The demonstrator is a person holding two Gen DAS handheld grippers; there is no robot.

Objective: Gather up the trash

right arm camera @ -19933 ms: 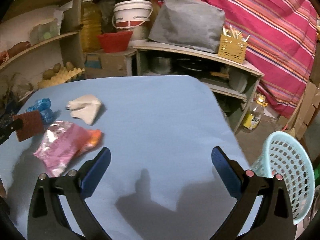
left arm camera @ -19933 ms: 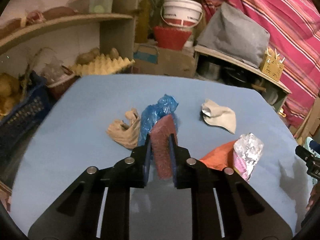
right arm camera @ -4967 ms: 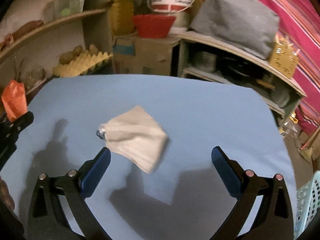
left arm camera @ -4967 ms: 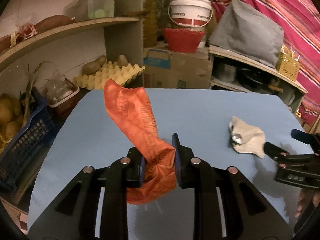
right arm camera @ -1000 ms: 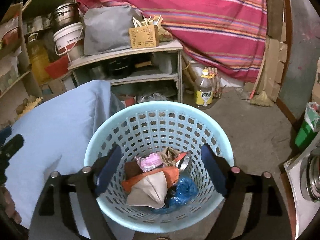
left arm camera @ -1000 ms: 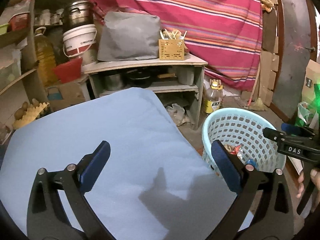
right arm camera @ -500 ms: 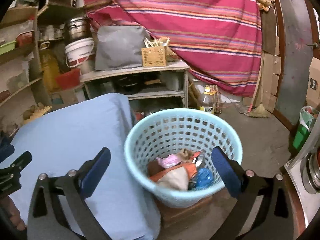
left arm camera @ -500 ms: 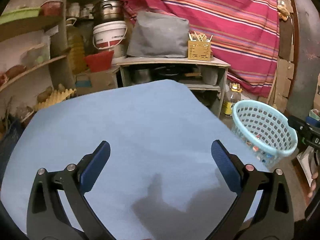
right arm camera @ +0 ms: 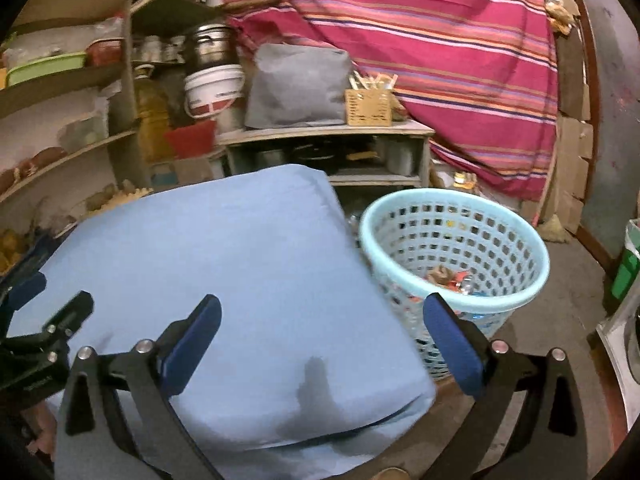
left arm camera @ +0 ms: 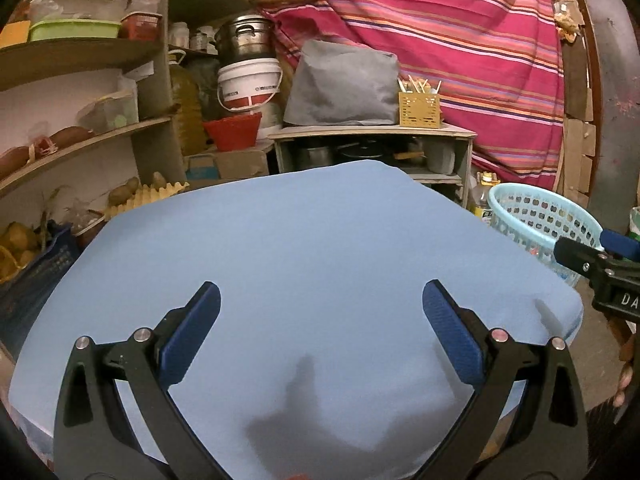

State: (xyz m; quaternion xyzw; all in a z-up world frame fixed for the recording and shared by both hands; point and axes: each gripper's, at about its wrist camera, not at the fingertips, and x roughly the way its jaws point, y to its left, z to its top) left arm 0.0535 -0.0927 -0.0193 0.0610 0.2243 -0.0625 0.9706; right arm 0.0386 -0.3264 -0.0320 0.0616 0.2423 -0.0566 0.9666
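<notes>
1. Behind everything hangs a red striped cloth, and shelves with pots and a white bucket stand at the left; the bucket's label is too small to read.
2. Trash lies inside the light blue basket, which stands on the floor just beside the right edge of the tabletop.
3. Blue cloth covers the tabletop, and nothing lies on it.
4. Right gripper hovers over the tabletop's right corner; its jaws have just been opening and now stand wide, with nothing between them. Its body shows the letters "DA" in the left view.
5. Left gripper is also spread wide and holds nothing, pointing slightly down over the tabletop.
</notes>
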